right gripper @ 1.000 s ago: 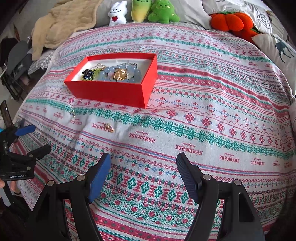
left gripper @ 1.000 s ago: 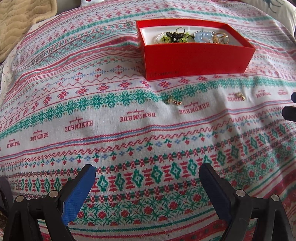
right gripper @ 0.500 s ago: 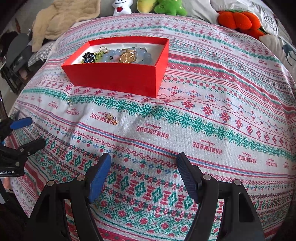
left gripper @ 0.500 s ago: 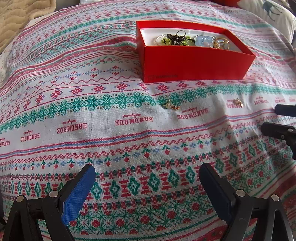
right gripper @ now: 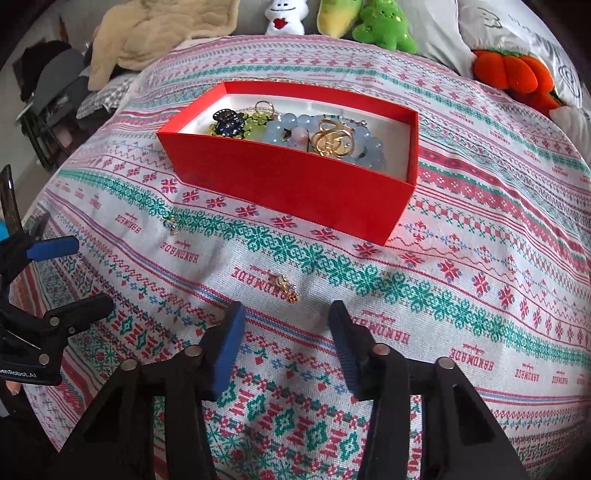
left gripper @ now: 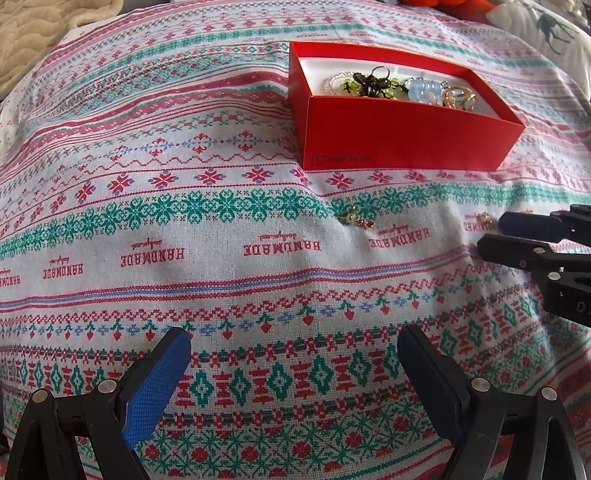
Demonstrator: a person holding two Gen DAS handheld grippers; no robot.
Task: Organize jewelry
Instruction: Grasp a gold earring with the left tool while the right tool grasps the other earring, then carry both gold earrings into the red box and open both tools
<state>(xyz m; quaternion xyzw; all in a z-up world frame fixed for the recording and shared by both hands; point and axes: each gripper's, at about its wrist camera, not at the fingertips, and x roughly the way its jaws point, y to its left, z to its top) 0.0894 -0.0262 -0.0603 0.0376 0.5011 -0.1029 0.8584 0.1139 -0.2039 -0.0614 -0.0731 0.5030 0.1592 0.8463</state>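
Where the patterned bedspread (right gripper: 461, 229) carries it, the red box (right gripper: 295, 184) stands open-topped, white-lined, holding pale blue beads (right gripper: 291, 127), a gold pendant (right gripper: 332, 140) and green and dark pieces. Two small gold earrings lie loose on the cloth in front of the box: one (right gripper: 283, 283) just ahead of the right hand-held gripper (right gripper: 286, 349), whose jaws have just been closing yet remain apart and empty; the other (left gripper: 356, 218) nearer the left hand-held gripper (left gripper: 293, 373), fully spread and empty. Only the right wrist view shows the plush toys (right gripper: 380, 26) beyond.
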